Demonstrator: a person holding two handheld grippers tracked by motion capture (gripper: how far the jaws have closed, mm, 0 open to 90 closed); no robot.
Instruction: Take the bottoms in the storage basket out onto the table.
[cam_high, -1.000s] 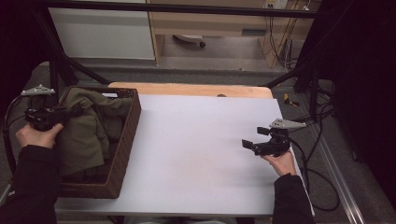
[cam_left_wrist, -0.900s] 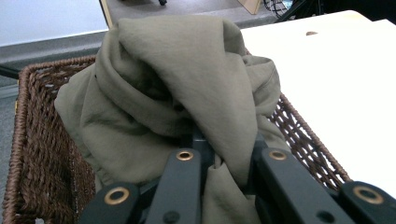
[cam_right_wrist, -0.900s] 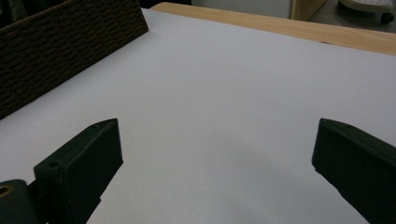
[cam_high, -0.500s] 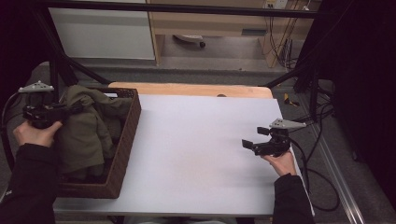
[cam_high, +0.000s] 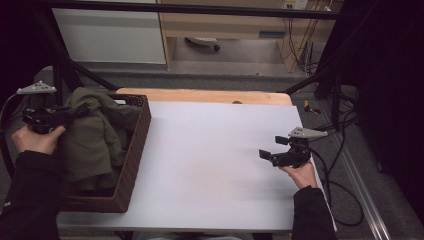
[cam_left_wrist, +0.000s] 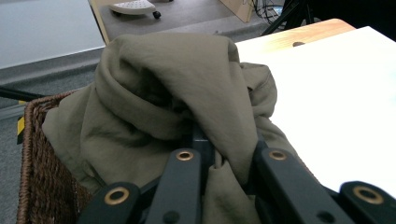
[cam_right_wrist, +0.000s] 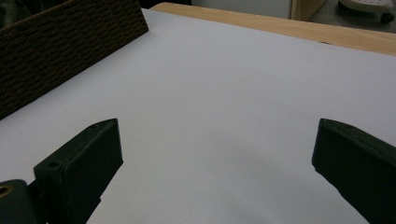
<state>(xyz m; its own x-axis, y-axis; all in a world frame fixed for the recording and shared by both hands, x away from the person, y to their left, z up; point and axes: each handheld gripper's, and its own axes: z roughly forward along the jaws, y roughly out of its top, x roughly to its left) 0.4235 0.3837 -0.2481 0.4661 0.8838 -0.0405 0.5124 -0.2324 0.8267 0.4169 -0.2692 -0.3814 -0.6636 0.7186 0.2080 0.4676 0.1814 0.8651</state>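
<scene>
Pinching a fold of the olive-green jacket (cam_left_wrist: 187, 88), the left gripper (cam_high: 80, 111) is holding the crumpled, soft cloth above the brown woven wicker basket (cam_high: 135, 155) at the white table's (cam_high: 215, 160) left edge. The right gripper (cam_high: 264, 154) is hovering over bare tabletop well apart from the basket, its jaws spread wide and holding nothing. No writing is showing anywhere.

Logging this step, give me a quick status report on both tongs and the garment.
Left tongs shut on olive garment, lifting it over wicker basket. Right tongs open, hovering above white table. Nothing in the way.
</scene>
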